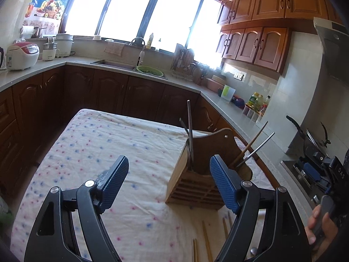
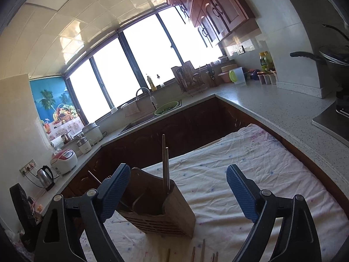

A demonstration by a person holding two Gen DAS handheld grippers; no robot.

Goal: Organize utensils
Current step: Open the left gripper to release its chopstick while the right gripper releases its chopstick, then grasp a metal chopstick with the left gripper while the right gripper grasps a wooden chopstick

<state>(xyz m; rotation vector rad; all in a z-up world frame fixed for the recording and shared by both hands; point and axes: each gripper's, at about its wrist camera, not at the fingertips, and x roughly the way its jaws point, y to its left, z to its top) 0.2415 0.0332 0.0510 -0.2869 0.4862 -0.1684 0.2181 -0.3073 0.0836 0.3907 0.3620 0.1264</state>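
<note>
A wooden utensil holder (image 1: 196,174) stands on the flowered tablecloth (image 1: 98,152). Dark chopsticks (image 1: 189,128) lean out of its left compartment, and a wooden stick and a metal one (image 1: 255,142) lean out of its right. My left gripper (image 1: 169,163) is open just in front of the holder, with nothing between its pads. Loose wooden chopsticks (image 1: 206,240) and a spoon (image 1: 254,251) lie on the cloth below it. In the right wrist view the holder (image 2: 157,205) sits low and left with two chopsticks (image 2: 165,166) upright in it. My right gripper (image 2: 178,170) is open and empty above the cloth.
A hand (image 1: 320,224) holds the other gripper at the right edge. Grey countertops (image 2: 272,109) wrap around the table, with a sink (image 1: 113,63), a green colander (image 1: 150,71), a rice cooker (image 1: 21,54), a kettle (image 2: 45,176) and a wok (image 2: 333,61) on the stove.
</note>
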